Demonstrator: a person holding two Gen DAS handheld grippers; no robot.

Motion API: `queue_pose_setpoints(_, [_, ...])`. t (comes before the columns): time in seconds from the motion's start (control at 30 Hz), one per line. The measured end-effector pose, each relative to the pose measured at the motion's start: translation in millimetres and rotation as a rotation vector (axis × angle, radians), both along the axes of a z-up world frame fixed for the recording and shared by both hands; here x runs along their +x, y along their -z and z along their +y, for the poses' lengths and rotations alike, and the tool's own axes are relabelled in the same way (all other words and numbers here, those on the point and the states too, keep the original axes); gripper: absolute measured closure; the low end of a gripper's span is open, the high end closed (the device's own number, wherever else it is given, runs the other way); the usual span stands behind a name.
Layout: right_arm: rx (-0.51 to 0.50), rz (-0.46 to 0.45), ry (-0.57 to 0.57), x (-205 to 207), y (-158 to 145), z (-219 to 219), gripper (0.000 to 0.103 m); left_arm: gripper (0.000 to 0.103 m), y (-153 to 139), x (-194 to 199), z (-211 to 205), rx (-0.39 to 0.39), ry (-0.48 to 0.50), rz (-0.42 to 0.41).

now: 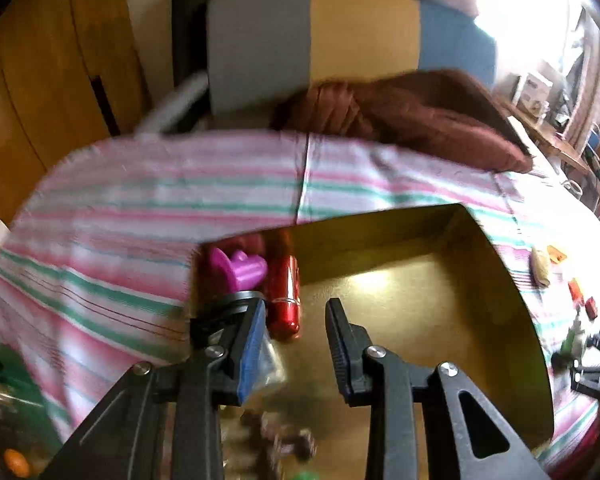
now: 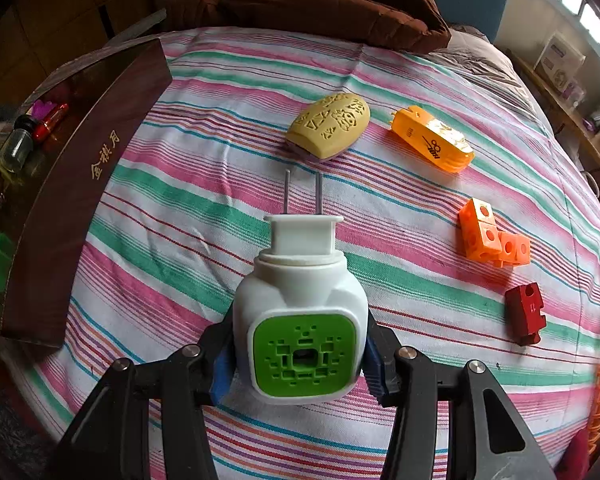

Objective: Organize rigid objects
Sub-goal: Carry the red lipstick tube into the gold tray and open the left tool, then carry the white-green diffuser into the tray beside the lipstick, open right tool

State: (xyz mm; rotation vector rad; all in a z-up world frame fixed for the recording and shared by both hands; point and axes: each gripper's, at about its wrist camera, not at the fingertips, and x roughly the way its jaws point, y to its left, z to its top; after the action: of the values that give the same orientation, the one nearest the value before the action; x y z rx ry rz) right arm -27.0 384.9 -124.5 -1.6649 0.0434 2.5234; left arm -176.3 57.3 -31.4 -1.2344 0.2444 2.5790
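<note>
Behind left gripper (image 1: 296, 344), small bottle (image 1: 266, 356) half-hidden.

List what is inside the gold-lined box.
In the box: a purple plastic piece, a red tube and a small clear bottle. The left gripper covers the near corner, where the blurred contents cannot be identified.

A striped sheet (image 2: 228, 208) in pink, green and white covers the bed. At its far edge lies a brown quilt (image 2: 320, 8), bunched in folds. Behind that stand grey (image 1: 260, 40), yellow (image 1: 364, 28) and blue (image 1: 456, 36) panels. Wooden cupboards (image 1: 40, 80) fill the left side, and a cluttered shelf (image 1: 552, 120) runs under the bright window on the right.
</note>
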Motion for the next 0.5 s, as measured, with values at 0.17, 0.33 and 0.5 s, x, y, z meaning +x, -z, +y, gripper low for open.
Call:
queue_pose_setpoints(0.17, [0.008,0.003,-0.001,-1.1,0.0,-1.2,0.051,0.072,-32.2,68.4,-7.6,-0.008,-0.010,0.147])
queue_pose_setpoints(0.33, [0.013,0.007,-0.002,-1.5,0.4,-2.1,0.051,0.072,-48.3,115.5,-12.2,-0.028,-0.014,0.216])
queue_pose_setpoints(0.5, [0.014,0.015,-0.002,-0.5,0.6,-3.6,0.051,0.072,-56.5,143.7,-14.2,-0.059,-0.014,0.262])
